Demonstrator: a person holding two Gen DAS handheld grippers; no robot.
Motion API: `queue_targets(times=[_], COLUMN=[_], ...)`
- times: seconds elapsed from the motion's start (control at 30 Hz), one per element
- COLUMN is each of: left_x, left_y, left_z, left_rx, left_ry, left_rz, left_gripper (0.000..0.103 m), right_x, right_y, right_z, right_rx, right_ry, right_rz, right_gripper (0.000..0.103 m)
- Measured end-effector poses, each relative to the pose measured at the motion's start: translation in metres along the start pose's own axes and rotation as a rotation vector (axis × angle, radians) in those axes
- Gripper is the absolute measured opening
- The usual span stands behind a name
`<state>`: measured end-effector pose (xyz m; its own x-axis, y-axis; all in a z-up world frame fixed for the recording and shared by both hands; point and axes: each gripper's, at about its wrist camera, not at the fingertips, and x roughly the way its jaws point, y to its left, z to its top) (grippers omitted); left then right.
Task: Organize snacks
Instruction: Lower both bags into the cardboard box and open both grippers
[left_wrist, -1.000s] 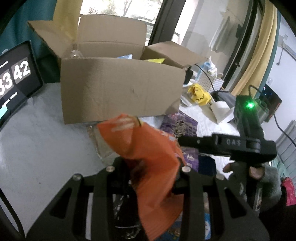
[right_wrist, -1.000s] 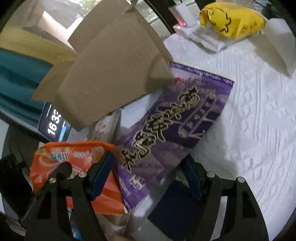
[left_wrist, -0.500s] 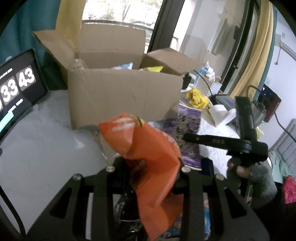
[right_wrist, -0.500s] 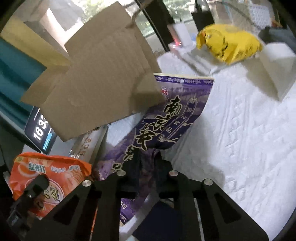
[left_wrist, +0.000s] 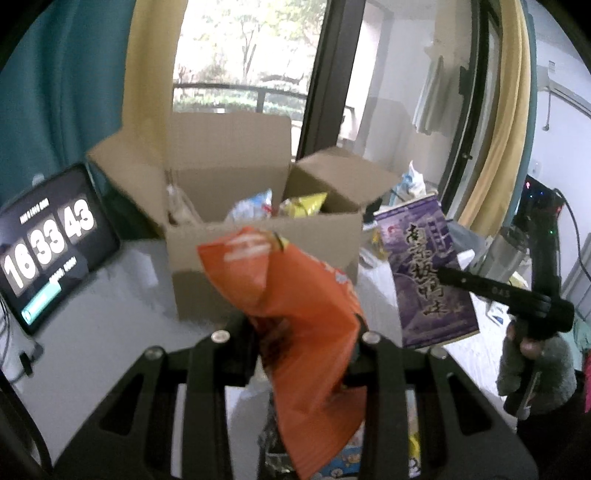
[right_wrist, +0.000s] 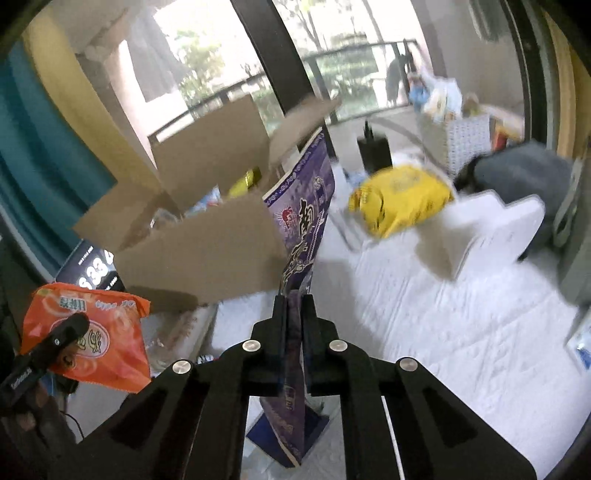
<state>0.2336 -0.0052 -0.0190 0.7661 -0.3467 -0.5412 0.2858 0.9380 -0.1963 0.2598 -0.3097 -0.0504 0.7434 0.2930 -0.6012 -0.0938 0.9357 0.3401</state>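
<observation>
My left gripper (left_wrist: 299, 332) is shut on an orange snack bag (left_wrist: 295, 314), held up in front of the open cardboard box (left_wrist: 258, 236). My right gripper (right_wrist: 294, 302) is shut on a flat purple snack packet (right_wrist: 306, 206), which hangs edge-on off the table, right of the box (right_wrist: 207, 243). The left wrist view shows the purple packet (left_wrist: 424, 269) in the air with the right gripper (left_wrist: 443, 275) clamped on it. In the right wrist view the orange bag (right_wrist: 92, 332) hangs at the lower left. Several snacks lie inside the box.
A tablet with a clock display (left_wrist: 48, 243) leans left of the box. A yellow snack bag (right_wrist: 402, 199) and a white block (right_wrist: 491, 225) lie on the white cloth (right_wrist: 424, 332) to the right. More packets lie below my grippers near the table's front.
My right gripper closed on the purple packet and lifted it off the table. My left gripper rose with the orange bag, so the inside of the box now shows.
</observation>
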Motion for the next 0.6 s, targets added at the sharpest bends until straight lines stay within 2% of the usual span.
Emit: queue_targets(times=[0.27,0.6], left_x=[-0.011,0.001], left_y=[0.005,0.022], left_z=[0.033,0.076], left_rx=[0.032,0.069], left_ry=[-0.097,-0.207], left_rz=[0.031,0.098], left_gripper=[0.033,0.033], right_x=[-0.016,-0.011], right_y=[0.015,0.044], right_z=[0.023,0.08], right_rx=[-0.058,-0.156], right_ry=[-0.077,-0.183], right_rz=[0.008,0.03], right_gripper=[0.008,0.008])
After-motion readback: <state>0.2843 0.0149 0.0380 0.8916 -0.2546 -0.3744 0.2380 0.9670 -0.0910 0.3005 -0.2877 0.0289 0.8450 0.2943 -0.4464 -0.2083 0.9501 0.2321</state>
